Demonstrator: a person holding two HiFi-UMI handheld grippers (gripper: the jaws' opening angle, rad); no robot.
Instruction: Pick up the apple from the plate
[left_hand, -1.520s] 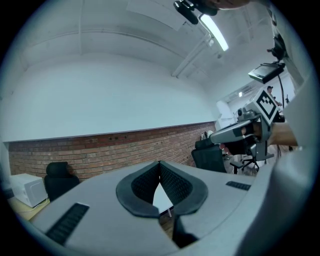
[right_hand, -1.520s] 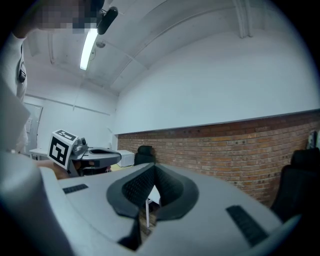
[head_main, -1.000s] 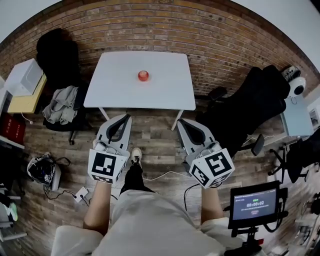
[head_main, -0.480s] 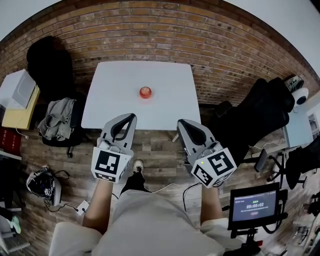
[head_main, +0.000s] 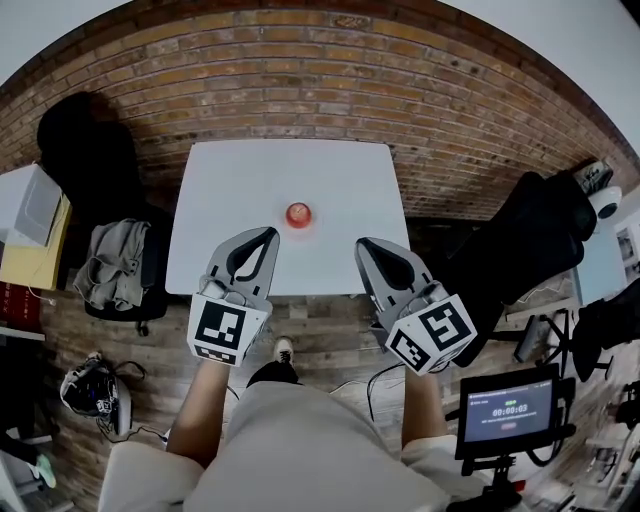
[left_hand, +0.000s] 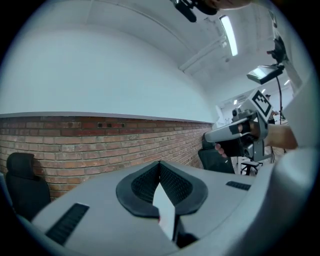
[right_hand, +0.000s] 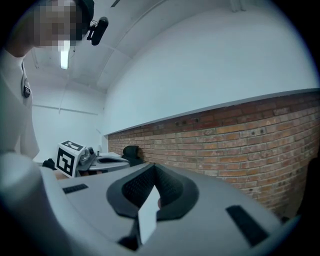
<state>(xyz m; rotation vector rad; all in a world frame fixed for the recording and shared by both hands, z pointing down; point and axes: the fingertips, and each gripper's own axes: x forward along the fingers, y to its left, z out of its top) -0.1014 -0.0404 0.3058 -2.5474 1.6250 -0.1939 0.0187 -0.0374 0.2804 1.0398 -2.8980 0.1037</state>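
Grey jaws on our left gripper (head_main: 268, 233) and right gripper (head_main: 363, 243) are pressed together, holding nothing. Ahead and between them sits the red apple (head_main: 298, 214), nearer our left tip. It is round, so no long axis matters. It rests on the white table (head_main: 230, 180), with the brick wall (head_main: 300, 90) beyond.

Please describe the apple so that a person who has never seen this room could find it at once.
Look for the brick wall at the far side of the room; a white table stands against it. Near the middle of the table top lies the apple, small and round. It is the one red thing on that white surface; whether a plate lies under it cannot be made out.
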